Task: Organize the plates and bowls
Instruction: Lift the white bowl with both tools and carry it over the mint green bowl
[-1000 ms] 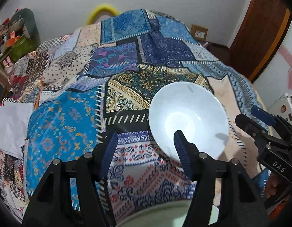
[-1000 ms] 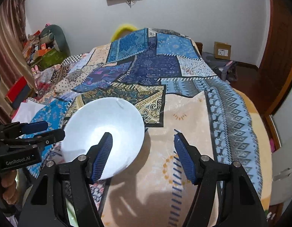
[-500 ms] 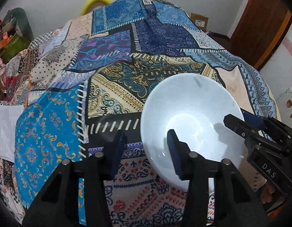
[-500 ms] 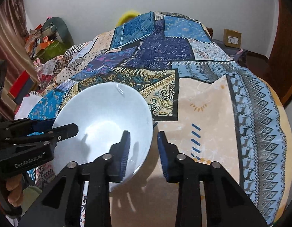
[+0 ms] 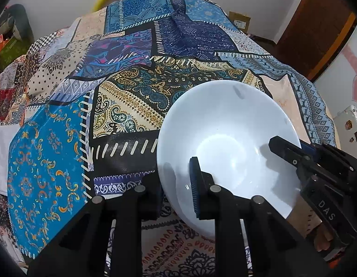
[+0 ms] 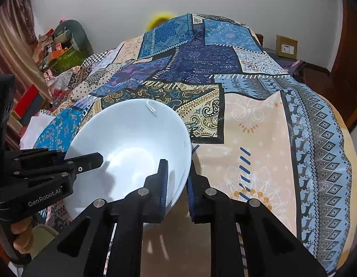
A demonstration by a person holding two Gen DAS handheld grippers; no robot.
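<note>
White bowl (image 5: 227, 124), patchwork bedspread (image 5: 136, 97) beneath, cardboard box (image 6: 286, 46) beyond

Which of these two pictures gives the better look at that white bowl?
The left wrist view: the white bowl shows nearly its whole rim and inside. The right wrist view shows the bowl more side-on, its near part hidden behind the tongs.
</note>
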